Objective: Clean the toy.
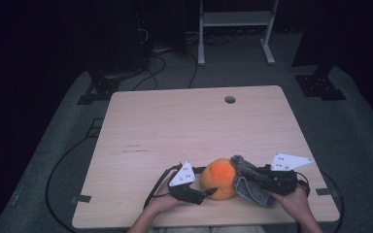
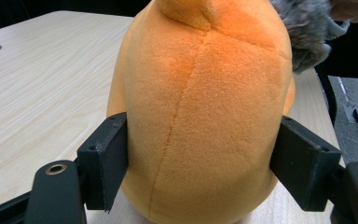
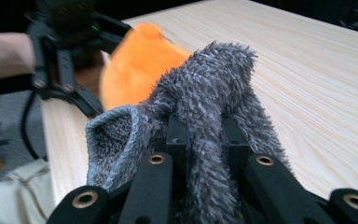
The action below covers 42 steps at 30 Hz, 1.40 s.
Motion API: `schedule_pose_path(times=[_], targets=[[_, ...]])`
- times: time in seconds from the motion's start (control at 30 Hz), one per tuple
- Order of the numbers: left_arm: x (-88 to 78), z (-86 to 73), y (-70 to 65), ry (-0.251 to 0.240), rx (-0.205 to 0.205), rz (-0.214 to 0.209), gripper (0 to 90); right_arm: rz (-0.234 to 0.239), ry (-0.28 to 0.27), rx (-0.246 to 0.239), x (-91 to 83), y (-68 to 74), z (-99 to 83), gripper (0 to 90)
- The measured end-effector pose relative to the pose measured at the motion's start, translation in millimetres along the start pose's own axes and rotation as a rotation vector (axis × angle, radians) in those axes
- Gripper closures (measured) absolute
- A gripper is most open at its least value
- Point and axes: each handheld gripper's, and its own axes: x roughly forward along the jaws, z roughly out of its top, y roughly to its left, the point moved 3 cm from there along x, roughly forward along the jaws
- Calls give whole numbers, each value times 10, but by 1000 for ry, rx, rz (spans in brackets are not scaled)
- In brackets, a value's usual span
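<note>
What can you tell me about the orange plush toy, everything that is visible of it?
The orange plush toy is a rounded, egg-like body of short soft fleece, with stitched seams running down it and a small bump on top. It stands on the light wooden table, near the person's edge. The left tool grips its lower part, one black pad pressing on each side. A grey fuzzy cloth, pinched in the right tool, lies against its upper right side in the high view.

The plush toy (image 1: 218,178) stood on the table (image 1: 184,126), near its front edge. The left gripper (image 1: 205,194) was at its left side, with the toy between its jaws. The cloth (image 1: 249,184) lay against its right side, held in the right gripper (image 1: 260,180).
</note>
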Motion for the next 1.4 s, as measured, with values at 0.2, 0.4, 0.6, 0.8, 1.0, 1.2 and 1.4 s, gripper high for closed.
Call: schedule_pose_path(times=[0.2, 0.4, 0.6, 0.8, 1.0, 1.2, 1.4], targets=[[21, 4, -19, -1, 4, -1, 260, 47, -81, -39, 31, 151, 210, 770], [17, 8, -30, 4, 6, 2, 260, 58, -43, -28, 69, 96, 105, 770], [49, 23, -66, 2, 25, 15, 260, 18, -48, 3, -52, 18, 80, 771], [68, 29, -70, 1, 26, 19, 263, 68, -60, -86, 87, 249, 279, 770], [101, 54, -99, 2, 13, 22, 263, 24, -14, -16, 3, 25, 82, 771], [131, 73, -133, 0, 35, 15, 263, 36, -78, -41, -16, 151, 242, 770], [85, 74, -116, -15, 59, -18, 160, 80, -52, -54, 126, 216, 175, 773]])
